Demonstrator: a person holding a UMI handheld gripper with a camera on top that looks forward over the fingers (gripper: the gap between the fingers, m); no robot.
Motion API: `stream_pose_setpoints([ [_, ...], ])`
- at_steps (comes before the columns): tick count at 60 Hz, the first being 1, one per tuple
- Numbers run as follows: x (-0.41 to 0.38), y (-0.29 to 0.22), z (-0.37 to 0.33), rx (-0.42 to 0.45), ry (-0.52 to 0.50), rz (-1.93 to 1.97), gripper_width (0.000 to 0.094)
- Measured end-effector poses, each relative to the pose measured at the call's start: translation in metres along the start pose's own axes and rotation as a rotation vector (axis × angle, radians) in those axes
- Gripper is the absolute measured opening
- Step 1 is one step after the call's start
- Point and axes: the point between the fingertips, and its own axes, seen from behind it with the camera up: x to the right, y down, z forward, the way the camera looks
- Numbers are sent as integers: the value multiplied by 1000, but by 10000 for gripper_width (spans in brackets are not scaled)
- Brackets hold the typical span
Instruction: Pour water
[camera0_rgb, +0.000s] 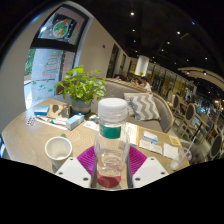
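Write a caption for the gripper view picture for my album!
The tool grips a clear water bottle with a white cap, near a white cup on the café table.

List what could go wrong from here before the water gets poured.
1. The bottle between the fingers has its white cap on; tilting now would pour nothing.
2. Its clear plastic body could slip or buckle under the pads when lifted.
3. The white cup sits off beside the bottle, near books and papers; a missed pour would wet them.
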Motion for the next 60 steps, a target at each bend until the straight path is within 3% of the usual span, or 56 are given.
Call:
stream_pose_setpoints([
  [21, -9, 88, 56, -77, -69, 185, 416],
  [33, -6, 92, 54, -42, -63, 215, 464],
  [39, -13, 107, 51, -118, -74, 221, 549],
  [45, -22, 110, 41, -157, -116, 236, 872],
  [48, -17, 107, 28, -169, -103, 225, 835],
  [60, -7, 76, -49, -227, -28, 219, 859],
])
